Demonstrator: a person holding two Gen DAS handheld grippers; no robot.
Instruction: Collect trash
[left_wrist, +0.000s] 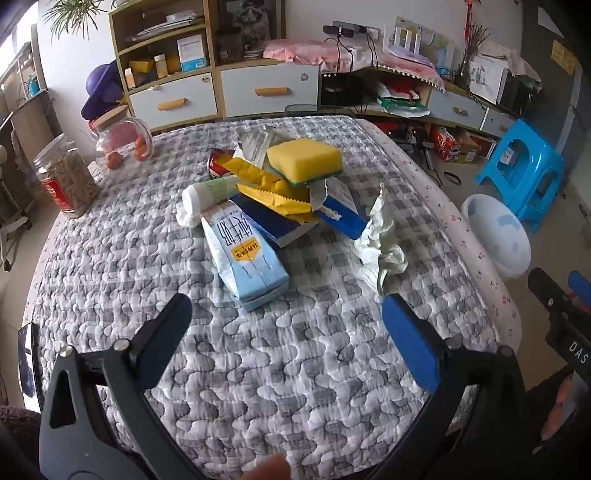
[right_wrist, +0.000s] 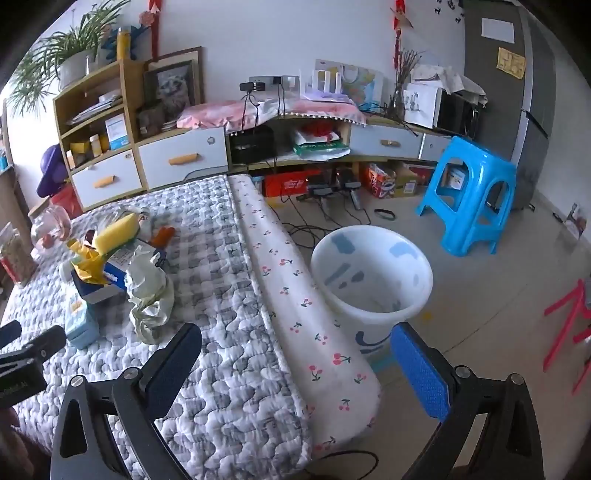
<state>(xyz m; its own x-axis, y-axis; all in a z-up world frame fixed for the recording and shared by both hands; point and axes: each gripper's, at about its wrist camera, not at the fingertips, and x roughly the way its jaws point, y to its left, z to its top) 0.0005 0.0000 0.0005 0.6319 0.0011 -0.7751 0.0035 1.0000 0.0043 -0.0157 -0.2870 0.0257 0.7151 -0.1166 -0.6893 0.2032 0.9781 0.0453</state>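
A heap of trash lies mid-table on the quilted cover (left_wrist: 258, 369): a light blue milk carton (left_wrist: 245, 254) nearest, a yellow sponge (left_wrist: 303, 160) on top, yellow wrappers (left_wrist: 266, 184), a white tube (left_wrist: 207, 194), a dark blue box (left_wrist: 273, 221) and crumpled white paper (left_wrist: 380, 236). My left gripper (left_wrist: 284, 317) hovers open just short of the carton, nothing between its fingers. My right gripper (right_wrist: 295, 347) stands open over the table's right edge, empty. The white bin (right_wrist: 371, 277) sits on the floor beside the table. The heap appears in the right wrist view too, crumpled paper (right_wrist: 149, 295) foremost.
Two jars (left_wrist: 66, 177) (left_wrist: 125, 138) stand at the table's far left. A blue plastic stool (right_wrist: 469, 195) is beyond the bin. Cables and boxes lie on the floor under a long shelf unit (right_wrist: 388, 142) by the wall.
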